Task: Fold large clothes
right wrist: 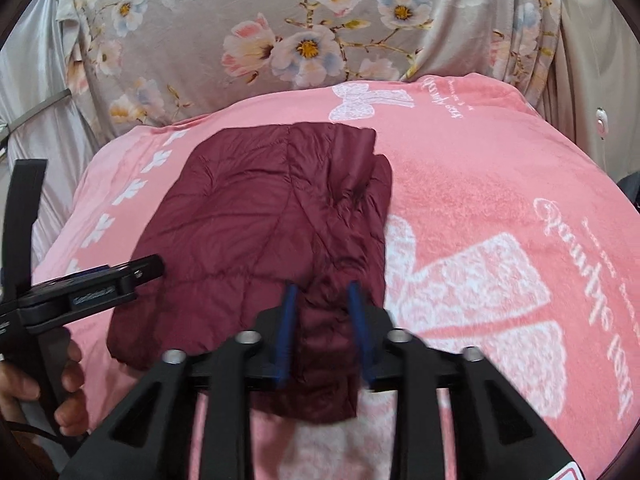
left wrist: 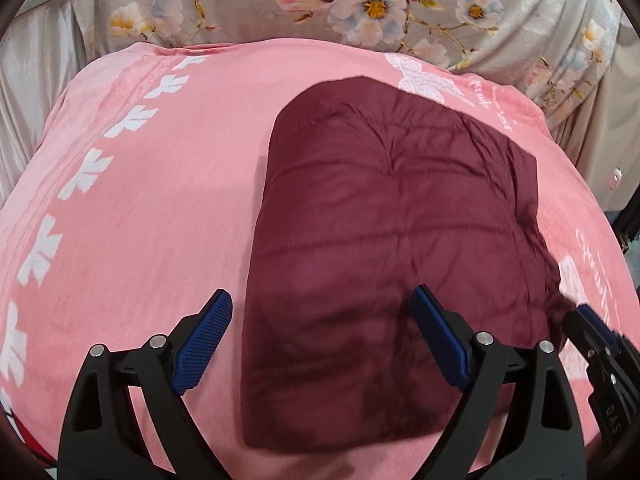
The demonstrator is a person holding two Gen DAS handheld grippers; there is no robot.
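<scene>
A dark maroon quilted jacket [left wrist: 392,232] lies folded into a compact rectangle on a pink blanket [left wrist: 152,208]. My left gripper [left wrist: 320,292] hovers over the jacket's near left part, its blue pads spread wide with nothing gripped. In the right wrist view the jacket [right wrist: 256,220] lies centre left. My right gripper [right wrist: 323,288] stands over its near right edge, jaws partly open. A puffy fold of the jacket lies between the blue pads, and they do not seem to press on it. The right gripper's tip [left wrist: 592,320] also shows at the left wrist view's right edge.
The pink blanket with white bow prints [right wrist: 480,280] covers a bed. A grey floral cloth [right wrist: 280,40] hangs behind it. A person's hand [right wrist: 28,392] holds the left gripper's black frame [right wrist: 80,292] at the left edge. Pale curtain [left wrist: 24,128] hangs at the far left.
</scene>
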